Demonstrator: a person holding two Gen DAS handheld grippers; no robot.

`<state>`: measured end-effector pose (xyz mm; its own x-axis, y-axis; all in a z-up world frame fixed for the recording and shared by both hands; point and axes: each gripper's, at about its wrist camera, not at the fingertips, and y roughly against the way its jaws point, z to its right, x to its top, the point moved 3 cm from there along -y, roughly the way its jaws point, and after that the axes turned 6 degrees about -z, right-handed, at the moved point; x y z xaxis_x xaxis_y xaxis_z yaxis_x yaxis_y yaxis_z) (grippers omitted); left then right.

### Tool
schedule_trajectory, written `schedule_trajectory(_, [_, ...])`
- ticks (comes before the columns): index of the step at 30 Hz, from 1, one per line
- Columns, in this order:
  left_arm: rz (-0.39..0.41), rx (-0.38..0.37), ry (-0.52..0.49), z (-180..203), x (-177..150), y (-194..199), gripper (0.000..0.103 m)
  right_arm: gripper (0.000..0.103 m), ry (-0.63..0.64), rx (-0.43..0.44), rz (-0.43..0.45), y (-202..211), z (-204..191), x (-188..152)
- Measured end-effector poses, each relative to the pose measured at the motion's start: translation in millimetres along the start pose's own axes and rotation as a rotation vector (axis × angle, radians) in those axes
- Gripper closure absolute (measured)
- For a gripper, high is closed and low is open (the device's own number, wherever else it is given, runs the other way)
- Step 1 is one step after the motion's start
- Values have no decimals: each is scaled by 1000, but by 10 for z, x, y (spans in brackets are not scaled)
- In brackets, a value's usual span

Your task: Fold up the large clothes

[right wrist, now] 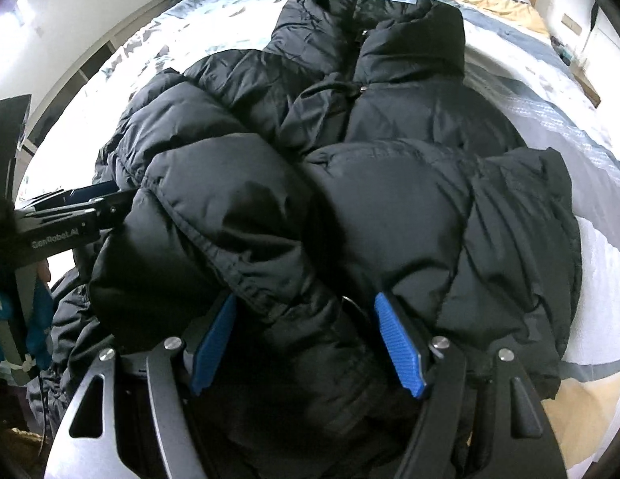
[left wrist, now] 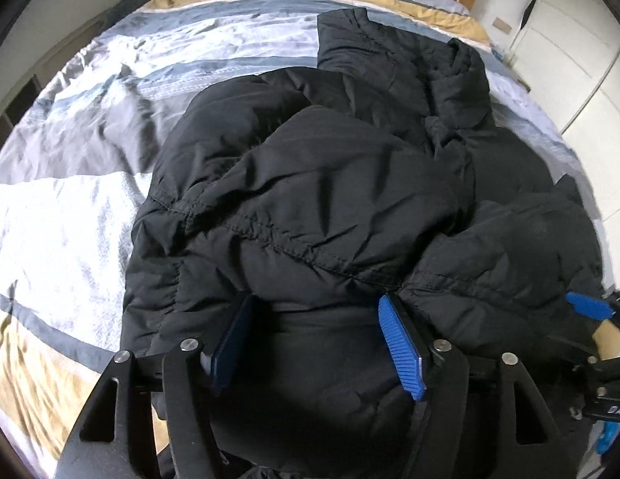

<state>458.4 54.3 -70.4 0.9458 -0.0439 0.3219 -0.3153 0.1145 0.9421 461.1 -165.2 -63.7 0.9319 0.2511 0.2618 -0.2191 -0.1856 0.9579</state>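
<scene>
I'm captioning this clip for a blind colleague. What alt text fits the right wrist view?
A puffy black jacket lies bunched on a striped bed, collar at the far end. The right gripper points down at its near edge, blue-padded jaws apart with jacket fabric between them. The left gripper reaches in from the left edge.

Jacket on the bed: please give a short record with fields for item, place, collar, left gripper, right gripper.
item: black puffer jacket, bunched
place: on striped bedding
collar: at the far end, upright
left gripper: jaws apart, jacket fabric between the blue pads, grip unclear
right gripper: jaws apart, jacket fabric between the pads, grip unclear
</scene>
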Motion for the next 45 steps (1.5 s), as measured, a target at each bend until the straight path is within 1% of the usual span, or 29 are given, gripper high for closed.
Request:
schedule_trajectory(2, [4, 28, -5, 30, -16, -13, 32, 33, 9, 8, -3, -9, 4, 1])
schedule_trajectory(7, [10, 53, 0, 31, -37, -25, 29, 33, 25, 28, -4, -30, 31, -1])
schedule_trajectory(16, [-3, 104, -6, 54, -22, -45, 24, 33, 24, 59, 0, -52, 63, 14])
schedule_trajectory(23, [-27, 122, -16, 61, 57, -26, 23, 33, 28, 85, 13, -3, 97, 33])
schedule_trajectory(26, [-25, 119, 1, 41, 141, 66, 23, 33, 36, 87, 31, 65, 126, 72])
schedule_trajectory(28, [-10, 105, 20, 12, 215, 158, 23, 33, 37, 82, 49, 129, 173, 123])
schedule_trajectory(31, [26, 80, 56, -68, 442, 332, 23, 33, 23, 66, 99, 285, 335, 278])
schedule_trajectory(33, [47, 64, 61, -113, 649, 411, 23, 33, 12, 48, 131, 370, 483, 422])
schedule_trajectory(36, [77, 42, 54, -181, 1068, 433, 23, 33, -5, 16, 173, 431, 734, 687])
schedule_trajectory(37, [80, 34, 52, -196, 1162, 421, 23, 33, -19, 8, 188, 445, 847, 807])
schedule_trajectory(38, [88, 23, 52, -223, 1349, 384, 23, 33, -33, 4, 204, 456, 951, 924])
schedule_trajectory(39, [95, 15, 51, -217, 1438, 364, 23, 33, -46, 0, 222, 466, 1058, 1060])
schedule_trajectory(40, [104, -8, 49, -231, 1630, 305, 22, 33, -57, -3, 242, 475, 1151, 1202])
schedule_trajectory(43, [117, -61, 39, -231, 2069, 108, 21, 33, -76, 7, 283, 448, 1377, 1591])
schedule_trajectory(45, [118, -89, 49, -232, 2333, -66, 20, 29, -92, 19, 311, 392, 1533, 1902])
